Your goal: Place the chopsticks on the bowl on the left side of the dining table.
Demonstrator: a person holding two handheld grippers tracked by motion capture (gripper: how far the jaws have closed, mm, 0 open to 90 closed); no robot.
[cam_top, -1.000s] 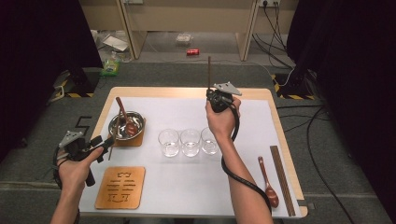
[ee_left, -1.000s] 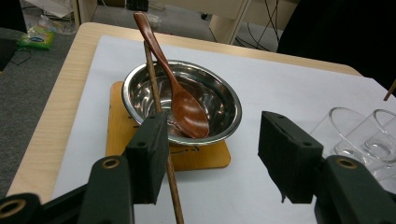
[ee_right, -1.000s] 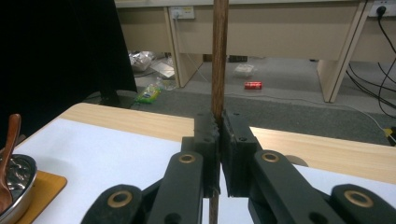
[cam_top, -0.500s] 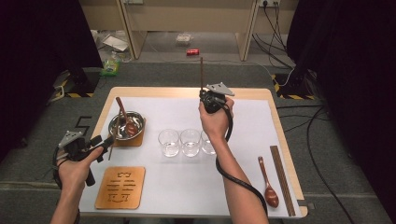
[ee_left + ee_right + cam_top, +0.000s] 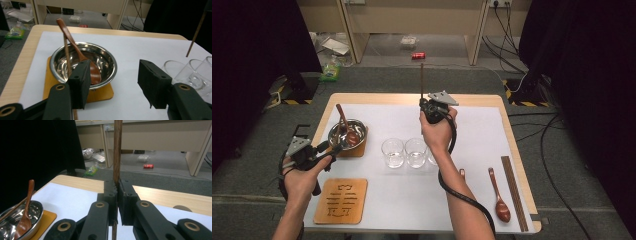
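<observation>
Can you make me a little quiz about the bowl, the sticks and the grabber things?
1. True or false: the right hand-held gripper is shut on a chopstick.
2. What lies in the metal bowl? A) wooden spoon and a chopstick B) fork C) nothing
3. How many empty glasses stand in the row on the table?

Key: 1 true. 2 A. 3 three, the last half hidden by the person's right arm.
</observation>
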